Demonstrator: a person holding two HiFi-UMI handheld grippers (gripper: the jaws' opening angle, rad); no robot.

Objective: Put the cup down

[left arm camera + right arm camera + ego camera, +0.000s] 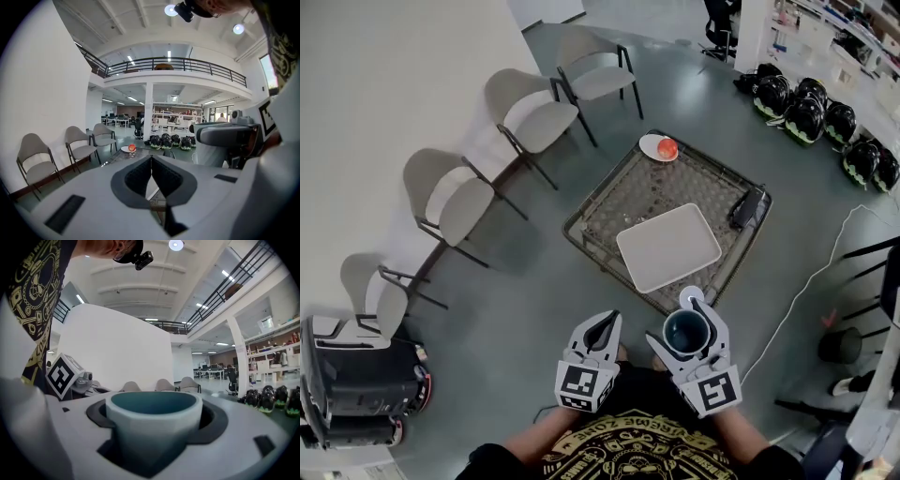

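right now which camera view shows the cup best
The right gripper view: the cup fills the middle, upright between the jaws, its teal inside showing. The head view shows it small, from above. In the left gripper view I cannot pick it out.

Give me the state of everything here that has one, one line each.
cup: upright, clamped in the right gripper, looks empty
right gripper: shut on the cup
left gripper: shut, nothing between its jaws
tray: flat on the table, bare
plate: at the table's far corner, holding a red fruit
chairs: all unoccupied
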